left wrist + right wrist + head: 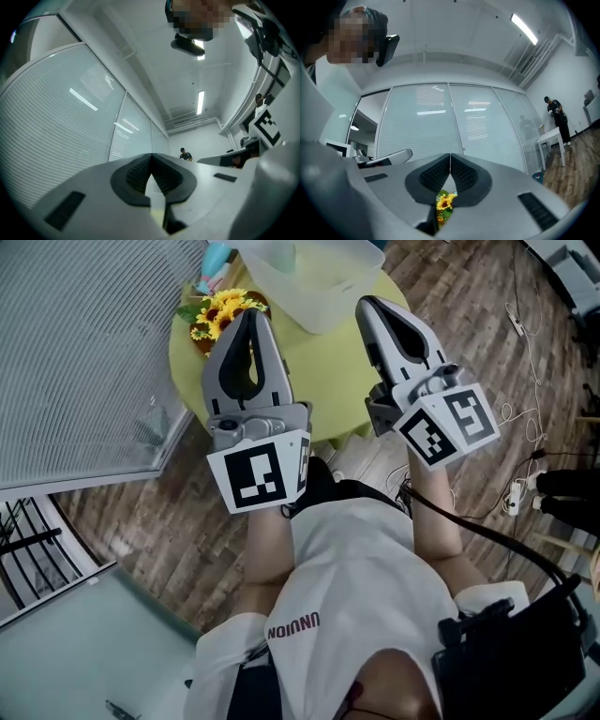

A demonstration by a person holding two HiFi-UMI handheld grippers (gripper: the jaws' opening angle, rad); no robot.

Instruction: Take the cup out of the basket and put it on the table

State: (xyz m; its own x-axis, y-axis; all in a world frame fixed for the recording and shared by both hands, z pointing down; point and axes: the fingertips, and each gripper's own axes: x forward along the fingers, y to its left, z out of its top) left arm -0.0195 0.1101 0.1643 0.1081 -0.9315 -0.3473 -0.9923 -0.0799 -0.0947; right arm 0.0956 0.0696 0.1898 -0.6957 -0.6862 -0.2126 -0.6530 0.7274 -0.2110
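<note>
Holding one tool in each hand, a person stands at the near edge of a round green table (314, 367). The left gripper (251, 317) has its jaws pressed together, tips meeting, with nothing between them; its own view shows the same at the left gripper (151, 157), with only a glass wall behind. The right gripper (368, 304) is likewise pressed shut and empty, touching nothing. In its own view the right gripper (450, 157) shows sunflowers (444, 202) through the gap below its closed tips. A clear plastic basket (323, 287) stands at the table's far edge. The sunflowers (223, 315) stand at the left edge. The cup cannot be made out in any view.
</note>
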